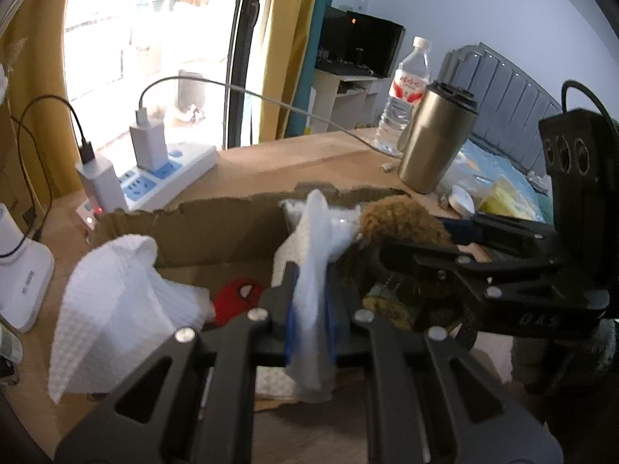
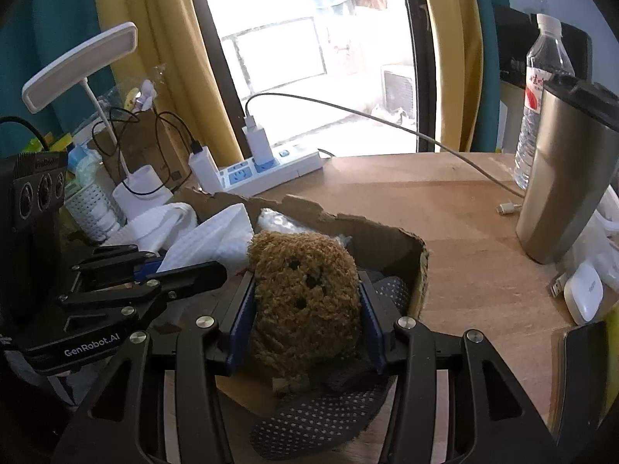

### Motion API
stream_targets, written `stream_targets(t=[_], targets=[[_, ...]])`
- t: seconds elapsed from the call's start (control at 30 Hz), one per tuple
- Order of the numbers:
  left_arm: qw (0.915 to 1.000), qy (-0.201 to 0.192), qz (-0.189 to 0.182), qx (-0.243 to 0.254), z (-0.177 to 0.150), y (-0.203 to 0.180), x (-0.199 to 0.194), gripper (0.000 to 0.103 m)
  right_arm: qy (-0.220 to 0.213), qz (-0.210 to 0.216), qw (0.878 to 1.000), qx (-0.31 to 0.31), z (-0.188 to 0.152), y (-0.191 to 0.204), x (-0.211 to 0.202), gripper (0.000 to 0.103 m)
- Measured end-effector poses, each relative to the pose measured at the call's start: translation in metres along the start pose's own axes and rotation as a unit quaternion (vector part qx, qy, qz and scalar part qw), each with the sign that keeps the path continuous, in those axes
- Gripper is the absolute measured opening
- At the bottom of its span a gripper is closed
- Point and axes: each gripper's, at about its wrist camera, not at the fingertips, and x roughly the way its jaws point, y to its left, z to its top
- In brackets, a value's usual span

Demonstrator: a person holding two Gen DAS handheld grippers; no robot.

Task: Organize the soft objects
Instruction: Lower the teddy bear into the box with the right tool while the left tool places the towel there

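Note:
My left gripper (image 1: 311, 309) is shut on a white waffle-weave cloth (image 1: 313, 239) and holds it over a torn cardboard box (image 1: 216, 228). A second white cloth (image 1: 112, 309) hangs over the box's left side, and a red soft toy (image 1: 236, 297) lies inside. My right gripper (image 2: 305, 309) is shut on a brown fuzzy plush (image 2: 305, 290) above the same box (image 2: 387, 232). A dark dotted fabric (image 2: 321, 417) lies under the plush. The plush (image 1: 402, 224) and the right gripper (image 1: 410, 247) also show in the left wrist view, and the left gripper (image 2: 185, 266) in the right wrist view.
On the wooden desk (image 2: 464, 232) stand a steel tumbler (image 2: 561, 178), a water bottle (image 2: 541, 89), and a power strip with chargers (image 2: 267, 170) and a trailing cable. A white lamp (image 2: 77, 65) and clutter sit at the left. A small white device (image 2: 584, 294) lies at the right.

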Motion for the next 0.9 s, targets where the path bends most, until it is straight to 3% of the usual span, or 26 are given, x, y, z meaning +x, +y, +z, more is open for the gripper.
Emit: stream_targets(t=[0.33, 0.43, 0.63, 0.9], targets=[[0.9998, 0.016, 0.005, -0.006, -0.005, 0.002, 0.006, 0.015, 0.010, -0.012, 1.000, 0.003, -0.003, -0.001, 0.001, 0.052], [0.9997, 0.020, 0.010, -0.008, -0.006, 0.003, 0.005, 0.020, 0.012, -0.016, 1.000, 0.005, -0.003, 0.001, 0.000, 0.056], [0.9997, 0.017, 0.017, -0.008, -0.004, 0.002, 0.000, 0.024, 0.006, -0.025, 1.000, 0.011, -0.003, 0.001, -0.007, 0.065], [0.9996, -0.003, 0.028, -0.007, -0.003, -0.001, -0.022, 0.029, -0.013, -0.045, 0.999, 0.005, 0.000, 0.009, -0.030, 0.067]])
